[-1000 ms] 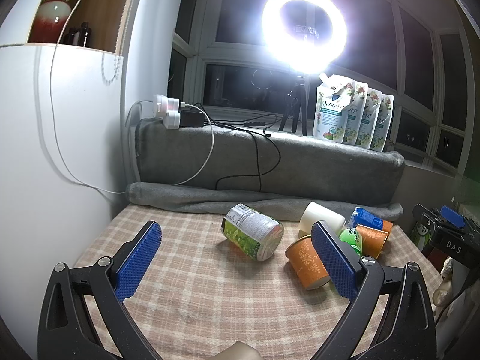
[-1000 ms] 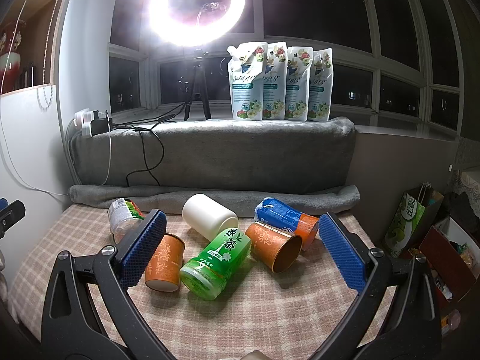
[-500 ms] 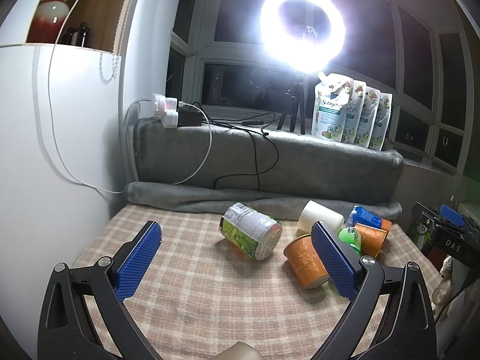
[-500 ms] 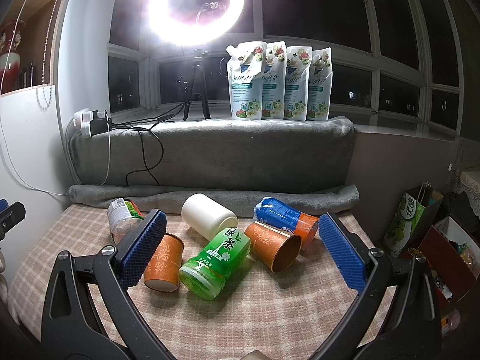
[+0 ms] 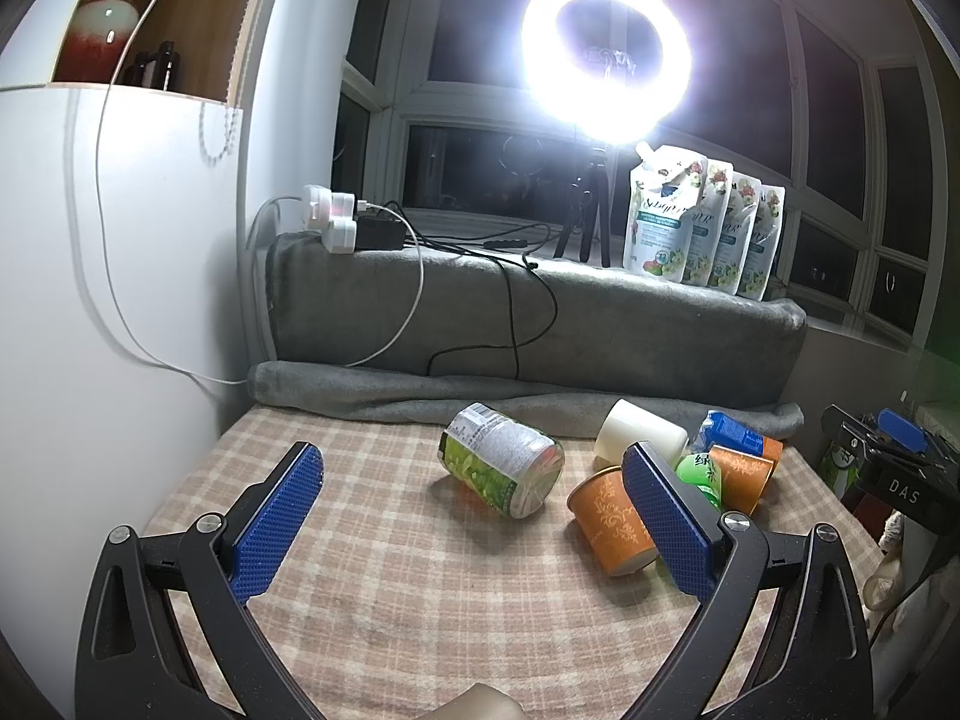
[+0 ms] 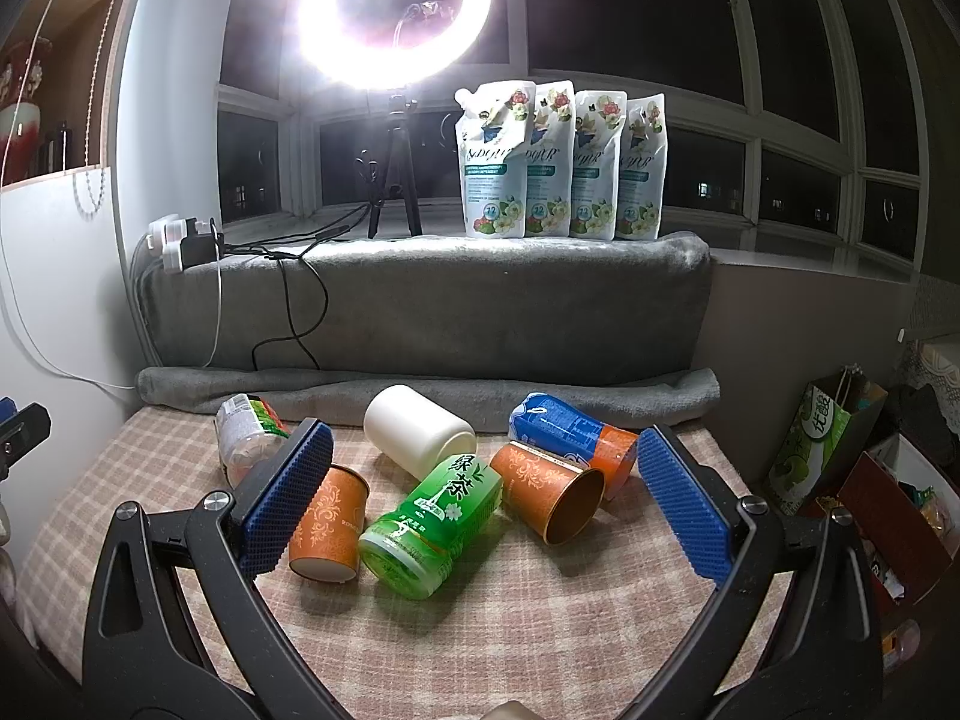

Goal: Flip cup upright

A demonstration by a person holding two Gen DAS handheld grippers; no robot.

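Several cups lie on their sides on the checked cloth. In the right wrist view an orange cup (image 6: 330, 519) lies at left with its base toward me, a green cup (image 6: 432, 525) in the middle, a second orange cup (image 6: 549, 495) with its mouth toward me, a white cup (image 6: 417, 429) behind, and a blue-and-orange cup (image 6: 570, 432). My right gripper (image 6: 483, 498) is open and empty above them. My left gripper (image 5: 474, 516) is open and empty; the first orange cup (image 5: 606, 516) lies beside its right finger, and a clear cup with a green label (image 5: 504, 465) lies ahead.
A grey rolled blanket (image 6: 420, 387) borders the cloth at the back. Above it a ledge holds several refill pouches (image 6: 558, 162), a ring light on a tripod (image 6: 384, 18), and a power strip with cables (image 5: 348, 222). A white cabinet (image 5: 90, 300) stands left; bags (image 6: 822, 438) sit right.
The left wrist view has drifted slightly, so the cups sit a little lower and left of where they were. The right gripper has barely moved. No cup has moved.
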